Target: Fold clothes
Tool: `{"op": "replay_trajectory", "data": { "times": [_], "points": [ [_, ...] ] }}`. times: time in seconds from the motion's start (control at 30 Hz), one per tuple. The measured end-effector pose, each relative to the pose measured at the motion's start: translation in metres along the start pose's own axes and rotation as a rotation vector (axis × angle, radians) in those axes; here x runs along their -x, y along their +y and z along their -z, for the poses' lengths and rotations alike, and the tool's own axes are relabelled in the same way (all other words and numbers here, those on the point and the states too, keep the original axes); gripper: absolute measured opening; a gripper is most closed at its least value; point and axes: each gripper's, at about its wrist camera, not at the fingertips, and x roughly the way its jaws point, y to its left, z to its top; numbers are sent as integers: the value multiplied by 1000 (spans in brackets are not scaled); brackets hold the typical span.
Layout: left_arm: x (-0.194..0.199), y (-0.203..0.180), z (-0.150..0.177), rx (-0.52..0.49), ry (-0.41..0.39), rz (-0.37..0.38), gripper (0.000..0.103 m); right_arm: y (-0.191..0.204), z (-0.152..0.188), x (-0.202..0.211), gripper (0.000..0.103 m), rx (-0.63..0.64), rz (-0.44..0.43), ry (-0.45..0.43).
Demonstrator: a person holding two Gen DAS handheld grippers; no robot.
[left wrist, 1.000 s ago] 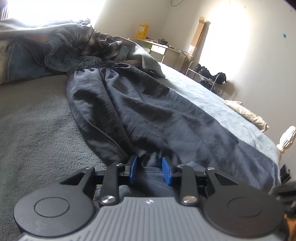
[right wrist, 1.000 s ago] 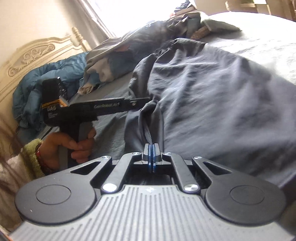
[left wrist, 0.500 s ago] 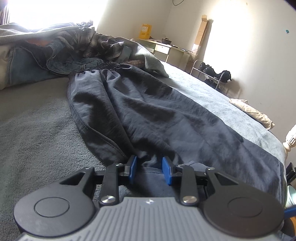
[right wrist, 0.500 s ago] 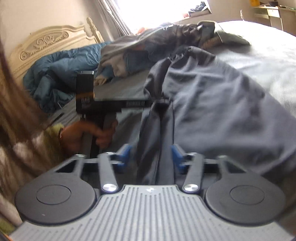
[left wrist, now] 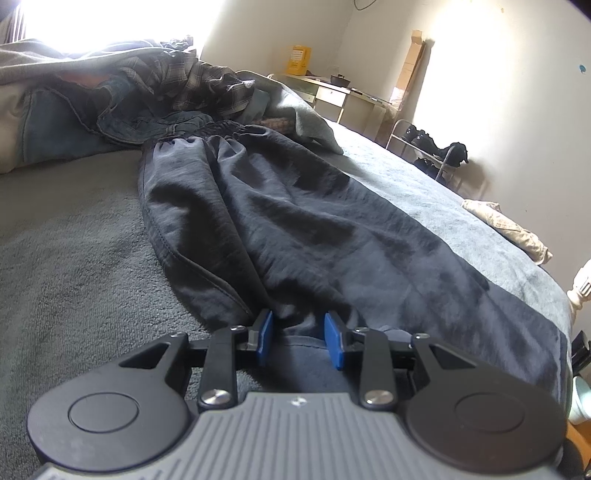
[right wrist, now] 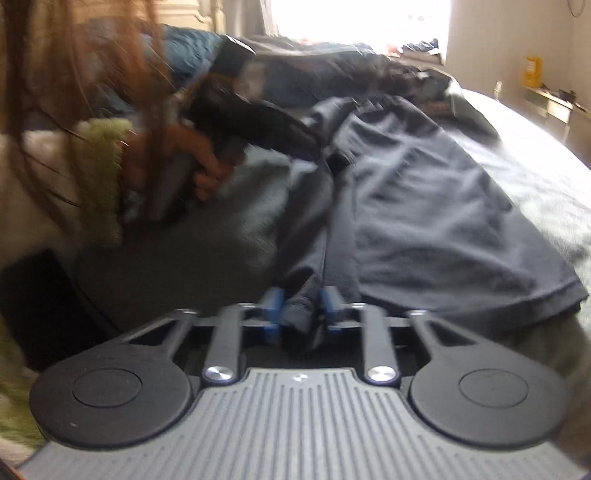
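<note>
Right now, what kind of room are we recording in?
Almost certainly a bedroom. The dark trousers lie on a bed with a grey blanket; a clothes pile sits under a bright window, and a shoe rack stands by the wall.

Motion blur smears the person's hand.

The right claw, black with blue pads, was clamped flat a second ago, spread wide half a second ago, and its jaws have just been closing again, now with a bunched fold of the dark navy trousers between the pads. Its view has swung toward the window and gone blurred. The person's hand on the other black claw has moved from low on the left to higher up
</note>
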Motion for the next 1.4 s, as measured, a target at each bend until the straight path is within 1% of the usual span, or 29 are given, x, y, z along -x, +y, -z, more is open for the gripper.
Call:
{"op": "replay_trajectory", "data": {
  "times": [0.03, 0.1, 0.2, 0.27, 0.37, 0.43, 0.47, 0.53, 0.63, 0.73, 0.77, 0.83, 0.87, 0.97, 1.1, 1.17, 1.3, 1.33, 1.4],
  "points": [
    [0, 0, -1, 7, -1, -1, 32, -5, 0, 2, 4, -40, -10, -16],
    [-1, 0, -2, 20, -5, -3, 33, -16, 1, 8, 3, -131, -36, -63],
    [-3, -2, -3, 20, -12, -11, 34, -33, 6, 14, 3, -259, -41, -107],
    [-4, -5, -4, 10, -17, -19, 35, -45, 15, 13, 3, -361, -59, -108],
    [2, -7, -6, -4, -39, -41, 36, -62, 31, 3, 3, -509, -84, -85],
    [16, -8, -7, -17, -85, -61, 39, -68, 37, -1, 3, -578, -102, -82],
    [24, -8, -7, -27, -114, -73, 40, -69, 38, -1, 3, -593, -105, -85],
    [44, -12, -4, -61, -166, -98, 40, -69, 39, -2, 3, -596, -105, -87],
    [68, -27, 9, -160, -184, -76, 40, -70, 40, -3, 3, -601, -110, -89],
    [70, -53, 29, -316, -125, -38, 40, -72, 42, -4, 3, -610, -117, -91],
    [65, -63, 35, -360, -99, -46, 39, -72, 42, -4, 3, -612, -118, -93],
    [53, -79, 44, -416, -64, -75, 39, -74, 43, -4, 3, -620, -122, -95],
    [47, -84, 47, -419, -60, -75, 39, -74, 43, -4, 3, -624, -123, -96],
    [28, -88, 50, -371, -24, -57, 39, -75, 44, -3, 3, -629, -125, -100],
    [22, -88, 51, -358, -31, -63, 38, -74, 43, 6, 5, -595, -123, -105],
    [22, -88, 52, -363, -31, -58, 38, -71, 36, 17, 7, -526, -97, -119],
    [22, -86, 53, -358, -33, -50, 38, -55, 16, 39, 7, -343, -60, -222],
    [22, -86, 52, -358, -32, -49, 38, -49, 11, 38, 7, -297, -64, -236],
    [20, -85, 48, -363, -31, -45, 38, -40, 5, 26, 7, -237, -65, -221]
  ]
}}
